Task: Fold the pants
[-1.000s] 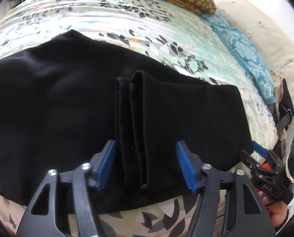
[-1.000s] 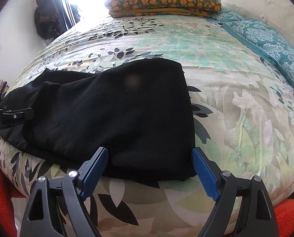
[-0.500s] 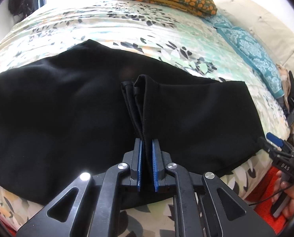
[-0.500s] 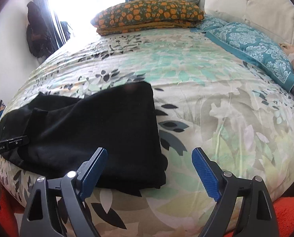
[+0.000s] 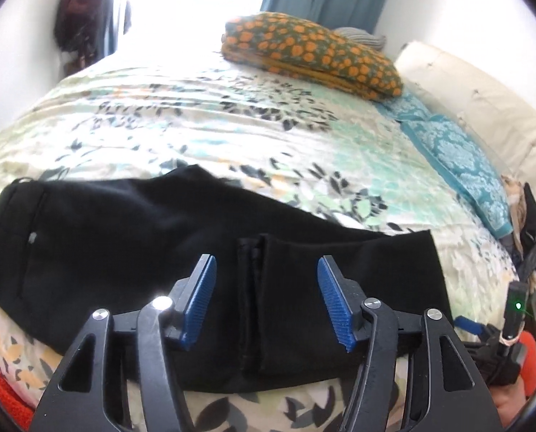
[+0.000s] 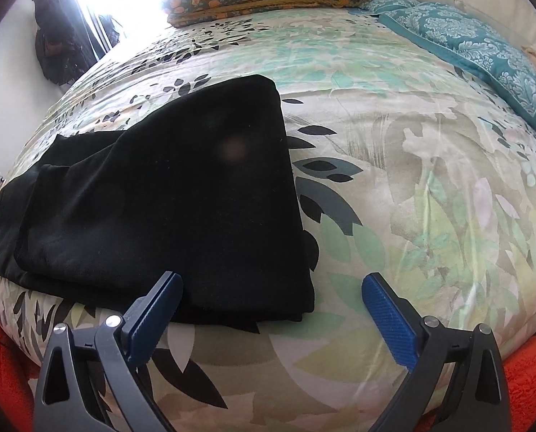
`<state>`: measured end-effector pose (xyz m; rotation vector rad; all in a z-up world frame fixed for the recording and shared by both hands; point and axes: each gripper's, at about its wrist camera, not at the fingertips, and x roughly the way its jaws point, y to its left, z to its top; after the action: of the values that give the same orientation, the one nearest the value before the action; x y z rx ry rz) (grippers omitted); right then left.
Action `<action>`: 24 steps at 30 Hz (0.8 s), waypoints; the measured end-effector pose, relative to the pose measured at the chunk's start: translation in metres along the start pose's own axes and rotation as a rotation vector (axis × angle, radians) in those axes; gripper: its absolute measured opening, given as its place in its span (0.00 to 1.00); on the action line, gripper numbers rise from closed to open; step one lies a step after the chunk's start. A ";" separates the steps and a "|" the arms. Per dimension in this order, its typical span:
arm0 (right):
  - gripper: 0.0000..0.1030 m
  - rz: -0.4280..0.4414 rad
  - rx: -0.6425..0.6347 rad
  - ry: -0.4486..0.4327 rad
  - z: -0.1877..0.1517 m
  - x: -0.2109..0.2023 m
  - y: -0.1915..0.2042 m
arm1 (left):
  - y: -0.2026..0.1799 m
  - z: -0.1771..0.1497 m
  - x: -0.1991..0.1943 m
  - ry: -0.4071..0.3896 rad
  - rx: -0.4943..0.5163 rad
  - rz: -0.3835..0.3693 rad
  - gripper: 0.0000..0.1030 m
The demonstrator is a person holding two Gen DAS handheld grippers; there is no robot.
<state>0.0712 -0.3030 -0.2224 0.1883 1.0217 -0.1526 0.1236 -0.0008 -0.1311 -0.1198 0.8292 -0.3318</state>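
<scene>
Two blue-padded grippers hang over black folded fabric pants [image 5: 131, 237] on the leaf-print bedspread [image 5: 203, 122]. The left gripper [image 5: 267, 300] is opening, pads clear of the hem fold at twelve o'clock. The right gripper [image 6: 272, 318] is opening too, the pants' corner at eleven o'clock.

A: We get strong daylight from the window [image 5: 138, 3] at the far side of the bed; it blows out to white in both views and washes out the floral duvet [image 5: 181, 108] nearest it.

B: We see the black pants [image 6: 167, 198] as a nearly flat dark mass, folds barely readable, with a pale lens-flare spot on them in the right view.

A: We notice heavy fisheye bending and dark vignetting at the corners.

B: A glint on one left-gripper screw [image 5: 161, 302]; focus looks fair overall.
</scene>
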 end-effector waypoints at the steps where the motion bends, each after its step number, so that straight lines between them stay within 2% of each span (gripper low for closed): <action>1: 0.99 -0.001 0.003 0.001 0.001 0.000 0.000 | -0.014 -0.002 0.008 0.017 0.058 -0.029 0.64; 3: 0.99 -0.002 0.002 0.000 0.001 0.001 0.000 | -0.035 -0.013 0.031 0.073 0.157 -0.049 0.64; 5: 0.99 0.003 0.000 0.001 0.002 -0.001 -0.001 | -0.041 -0.027 0.061 0.159 0.209 0.010 0.64; 6: 0.99 0.005 -0.005 -0.005 0.003 -0.006 -0.002 | -0.037 -0.033 0.076 0.212 0.206 0.054 0.60; 7: 0.98 -0.004 -0.014 -0.037 0.006 -0.016 -0.002 | -0.032 -0.038 0.083 0.236 0.191 0.064 0.56; 9: 0.98 -0.003 -0.042 -0.201 0.008 -0.051 0.001 | -0.028 -0.041 0.077 0.188 0.186 0.040 0.56; 11: 0.98 0.086 -0.073 -0.326 0.009 -0.077 0.007 | -0.033 -0.042 0.077 0.193 0.218 0.052 0.56; 12: 0.98 0.143 -0.095 -0.331 0.011 -0.079 0.012 | -0.033 -0.044 0.077 0.192 0.228 0.055 0.57; 14: 0.90 0.235 -0.146 -0.219 0.013 -0.057 0.028 | -0.033 -0.044 0.076 0.187 0.225 0.048 0.59; 16: 0.47 0.272 -0.156 -0.008 0.007 -0.016 0.041 | -0.032 -0.043 0.076 0.193 0.222 0.034 0.59; 17: 0.45 0.261 -0.155 0.032 0.001 -0.005 0.044 | -0.030 -0.041 0.075 0.201 0.212 0.019 0.59; 18: 0.45 0.249 -0.166 -0.008 -0.001 -0.008 0.046 | -0.027 -0.038 0.073 0.206 0.190 0.006 0.59; 19: 0.45 0.233 -0.190 -0.007 0.001 -0.010 0.050 | -0.023 -0.033 0.069 0.203 0.156 0.002 0.59; 21: 0.45 0.223 -0.216 -0.010 0.000 -0.009 0.054 | -0.018 -0.020 0.058 0.148 0.078 0.039 0.60; 23: 0.45 0.236 -0.176 -0.014 -0.002 -0.007 0.051 | -0.020 -0.007 0.052 0.103 0.052 -0.004 0.62; 24: 0.45 0.238 -0.167 -0.013 -0.001 -0.007 0.051 | -0.024 -0.002 0.054 0.101 0.070 -0.022 0.62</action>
<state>0.0780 -0.2528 -0.2128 0.1550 0.9859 0.1467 0.1501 -0.0420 -0.1652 -0.0476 0.9153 -0.3896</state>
